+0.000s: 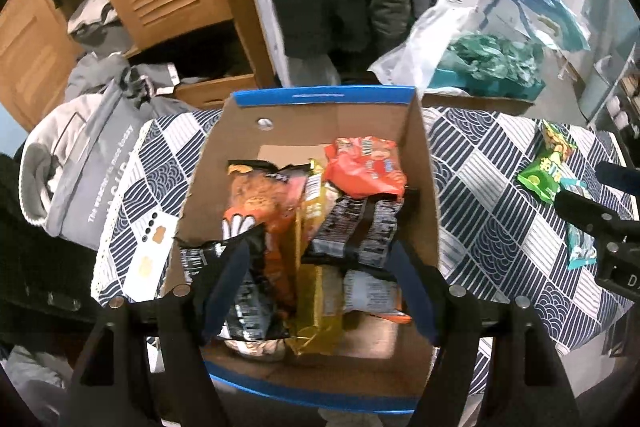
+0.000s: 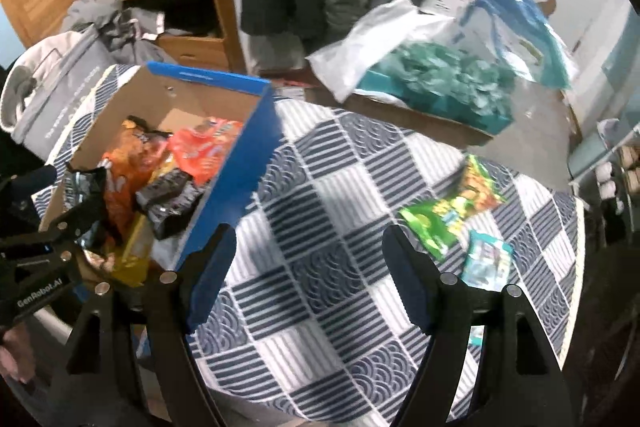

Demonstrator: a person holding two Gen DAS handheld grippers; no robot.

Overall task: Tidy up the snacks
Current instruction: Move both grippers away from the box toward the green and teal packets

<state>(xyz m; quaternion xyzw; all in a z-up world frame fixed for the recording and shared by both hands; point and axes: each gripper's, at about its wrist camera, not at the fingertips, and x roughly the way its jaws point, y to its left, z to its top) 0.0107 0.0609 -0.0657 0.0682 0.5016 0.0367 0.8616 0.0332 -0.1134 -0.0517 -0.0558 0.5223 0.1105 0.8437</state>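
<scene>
Box (image 1: pixel 424 163) on the left, cardboard with blue rims, already stuffed with snack packets (image 1: pixel 280 219). The left gripper (image 1: pixel 320 283) hangs over it, jaws spread, clutching nothing. Over to the right gripper (image 2: pixel 308 279), also wide and empty above the patterned tablecloth (image 2: pixel 320 187). Further right lie the stragglers: a green snack bag (image 2: pixel 448 215) and a small teal packet (image 2: pixel 486 259) touching it. Collection looks nearly done; next, swing right and pinch one flat. Motion blur smears the labels, and the teal packet's lower edge hides behind a finger.

Matt cardboard box (image 1: pixel 424 163), glossy, probably foil snack packets (image 1: pixel 364 167), woven tablecloth (image 2: pixel 320 187)
</scene>
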